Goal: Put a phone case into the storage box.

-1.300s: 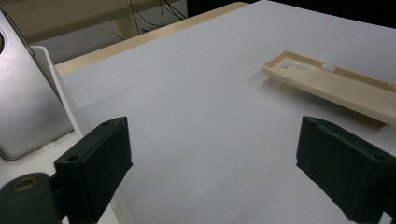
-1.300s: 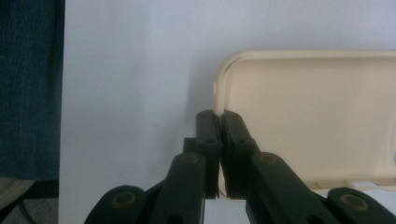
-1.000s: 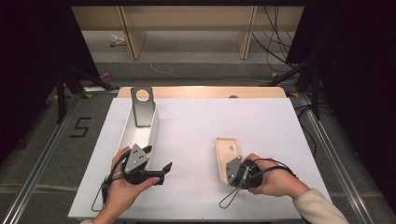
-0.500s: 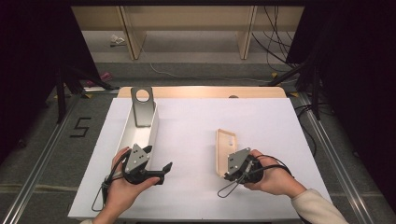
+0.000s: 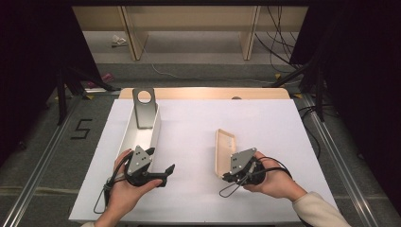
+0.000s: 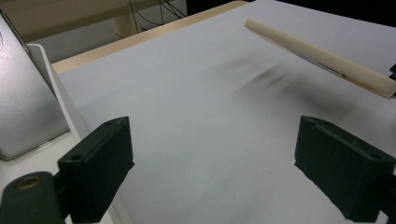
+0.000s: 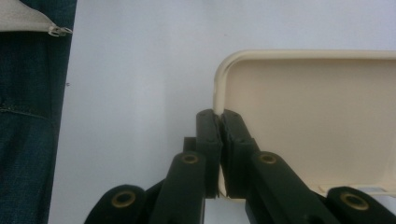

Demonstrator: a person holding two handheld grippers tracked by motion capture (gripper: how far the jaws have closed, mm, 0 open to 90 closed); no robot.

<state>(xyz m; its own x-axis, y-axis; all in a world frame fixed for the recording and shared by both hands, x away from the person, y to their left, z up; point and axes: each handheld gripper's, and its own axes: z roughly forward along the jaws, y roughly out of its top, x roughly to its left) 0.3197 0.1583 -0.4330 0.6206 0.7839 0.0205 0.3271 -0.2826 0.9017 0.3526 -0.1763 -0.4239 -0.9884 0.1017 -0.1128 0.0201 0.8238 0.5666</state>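
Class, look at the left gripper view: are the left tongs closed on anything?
No: the left tongs stand wide apart over the bare white table.

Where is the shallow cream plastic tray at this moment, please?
In the high view the shallow cream plastic tray stands tilted on edge right of centre on the white table, its rim clamped by the right gripper.

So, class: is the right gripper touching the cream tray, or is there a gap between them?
Touching. In the right gripper view the right gripper has its two black jaws shut on the rim of the cream tray, the thin wall pinched between the pads.
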